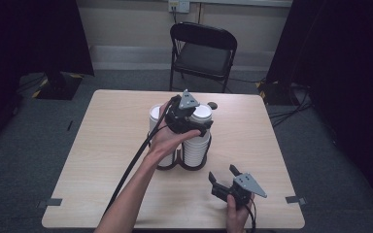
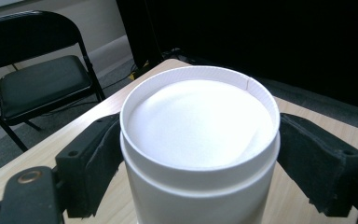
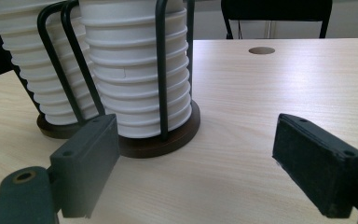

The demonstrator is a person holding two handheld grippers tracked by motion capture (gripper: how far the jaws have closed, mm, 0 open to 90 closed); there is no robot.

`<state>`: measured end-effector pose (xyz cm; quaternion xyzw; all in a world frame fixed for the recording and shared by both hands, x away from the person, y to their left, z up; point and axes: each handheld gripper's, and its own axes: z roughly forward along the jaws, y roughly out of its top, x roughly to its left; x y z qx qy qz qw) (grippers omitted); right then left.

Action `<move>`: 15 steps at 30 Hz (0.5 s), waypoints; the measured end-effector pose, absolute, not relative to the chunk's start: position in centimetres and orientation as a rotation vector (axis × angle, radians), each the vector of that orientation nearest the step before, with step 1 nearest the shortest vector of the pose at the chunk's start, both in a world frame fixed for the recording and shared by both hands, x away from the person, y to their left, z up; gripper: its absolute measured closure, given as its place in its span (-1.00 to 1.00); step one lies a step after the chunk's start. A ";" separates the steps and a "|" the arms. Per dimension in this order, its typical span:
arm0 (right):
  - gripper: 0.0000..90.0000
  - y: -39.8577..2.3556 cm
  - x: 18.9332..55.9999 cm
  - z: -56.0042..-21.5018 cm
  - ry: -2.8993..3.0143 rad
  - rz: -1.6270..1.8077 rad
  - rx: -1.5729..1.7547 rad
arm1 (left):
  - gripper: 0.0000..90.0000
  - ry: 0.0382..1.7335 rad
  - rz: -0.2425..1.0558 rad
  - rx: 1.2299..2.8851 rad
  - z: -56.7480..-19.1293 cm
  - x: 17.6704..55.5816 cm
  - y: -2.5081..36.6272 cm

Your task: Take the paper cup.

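Wooden table (image 1: 116,145), frame centre: left gripper (image 2: 200,154) straddles the upright top cup (image 2: 200,135) of the right-hand stack, pads at its rim, pressing it; right gripper (image 1: 226,179), spread, lower right

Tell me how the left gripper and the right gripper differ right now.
The left gripper is raised at the top of the right-hand cup stack, its pads against the top cup; the right gripper sits low near the table's front edge. The left gripper's jaws hold a cup between them; the right gripper's jaws stand wide with nothing between. Both are black, two-jawed, hand-held.
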<state>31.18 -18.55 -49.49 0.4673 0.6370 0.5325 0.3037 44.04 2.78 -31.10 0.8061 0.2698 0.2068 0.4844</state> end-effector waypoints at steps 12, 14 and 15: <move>-0.69 -18.5 31.1 -49.5 1.690 1.404 1.228 | -0.64 0.675 0.472 2.042 -32.2 44.9 1.9; -0.69 -18.5 31.1 -49.5 1.690 1.403 1.228 | -0.59 0.690 0.472 2.043 -32.1 44.9 1.9; -0.69 -18.5 31.1 -49.5 1.691 1.403 1.229 | -0.58 0.697 0.466 2.042 -32.1 44.9 1.9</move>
